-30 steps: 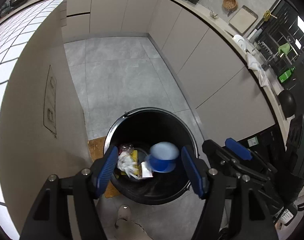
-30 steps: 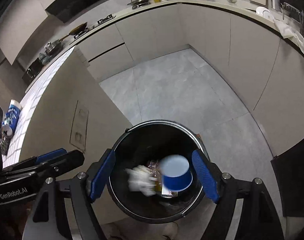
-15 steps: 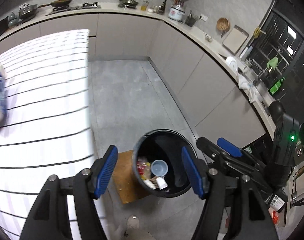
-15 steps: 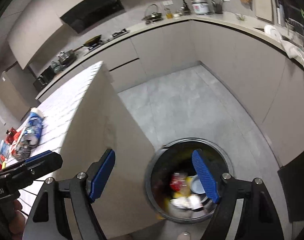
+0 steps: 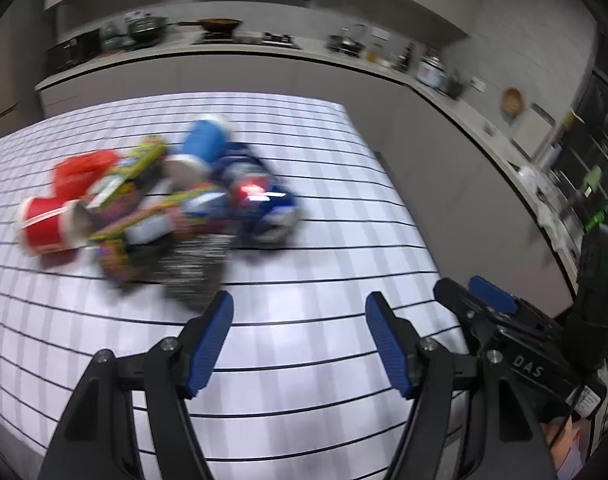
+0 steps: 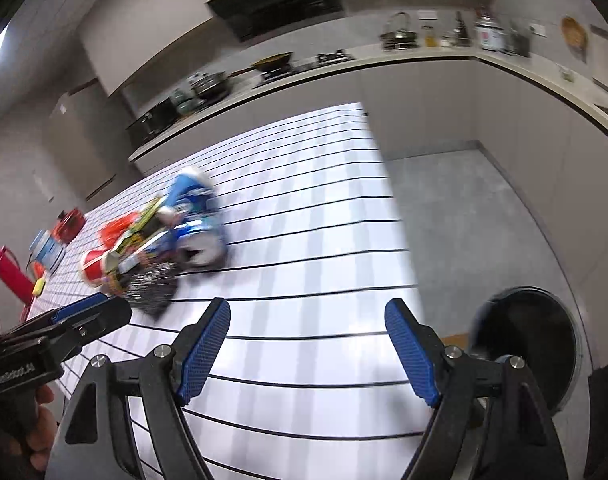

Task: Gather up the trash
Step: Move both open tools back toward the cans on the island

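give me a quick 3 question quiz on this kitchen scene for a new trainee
1. True or false: the left gripper holds a piece of trash.
2. Where does the trash pile lie: A) on the floor B) on the white gridded counter C) in the bin?
3. In the right wrist view, on which side of the right gripper does the black bin show?

Key: 1. False, nothing is between its jaws. 2. B. 3. To its right, down on the floor.
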`<state>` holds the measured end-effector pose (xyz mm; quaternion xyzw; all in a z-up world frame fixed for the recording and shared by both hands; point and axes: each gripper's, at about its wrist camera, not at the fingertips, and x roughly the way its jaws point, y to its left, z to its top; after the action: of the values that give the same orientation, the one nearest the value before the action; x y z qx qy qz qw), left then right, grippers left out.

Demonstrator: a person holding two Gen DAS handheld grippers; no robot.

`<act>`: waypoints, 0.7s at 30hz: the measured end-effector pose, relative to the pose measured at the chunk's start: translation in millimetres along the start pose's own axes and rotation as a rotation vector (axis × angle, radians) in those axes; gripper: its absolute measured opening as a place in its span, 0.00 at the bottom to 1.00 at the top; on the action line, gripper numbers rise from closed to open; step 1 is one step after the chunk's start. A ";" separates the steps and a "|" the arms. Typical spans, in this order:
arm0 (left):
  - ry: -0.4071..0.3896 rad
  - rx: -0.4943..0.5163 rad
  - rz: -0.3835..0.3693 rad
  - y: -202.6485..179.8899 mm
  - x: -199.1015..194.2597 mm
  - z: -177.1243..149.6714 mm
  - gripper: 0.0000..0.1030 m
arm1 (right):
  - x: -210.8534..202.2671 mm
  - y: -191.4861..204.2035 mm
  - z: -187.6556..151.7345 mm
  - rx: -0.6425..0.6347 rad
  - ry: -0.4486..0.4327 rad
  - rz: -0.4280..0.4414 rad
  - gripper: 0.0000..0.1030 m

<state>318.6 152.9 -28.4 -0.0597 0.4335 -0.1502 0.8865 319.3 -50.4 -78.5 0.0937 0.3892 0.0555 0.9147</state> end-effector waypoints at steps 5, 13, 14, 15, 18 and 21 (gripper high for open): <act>-0.022 -0.001 0.046 62.2 -10.2 1.4 0.68 | 22.6 65.4 -2.9 -0.022 -0.002 0.013 0.79; -0.026 -0.019 0.076 117.9 -14.8 6.1 0.68 | 57.3 129.9 -11.7 -0.047 0.055 0.059 0.79; -0.030 -0.022 0.079 122.0 -16.2 6.5 0.68 | 62.2 136.8 -11.0 -0.063 0.063 0.068 0.79; -0.036 -0.025 0.085 124.6 -15.3 7.4 0.68 | 65.7 140.5 -10.7 -0.075 0.067 0.076 0.79; -0.049 -0.052 0.121 130.7 -13.2 7.7 0.68 | 81.8 150.8 -6.7 -0.113 0.090 0.111 0.79; -0.057 -0.066 0.143 140.3 -18.4 5.1 0.68 | 97.8 153.9 -2.4 -0.114 0.114 0.146 0.79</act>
<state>342.0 291.6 -44.6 -0.0621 0.4160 -0.0705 0.9045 380.8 117.3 -115.7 0.0662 0.4290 0.1496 0.8884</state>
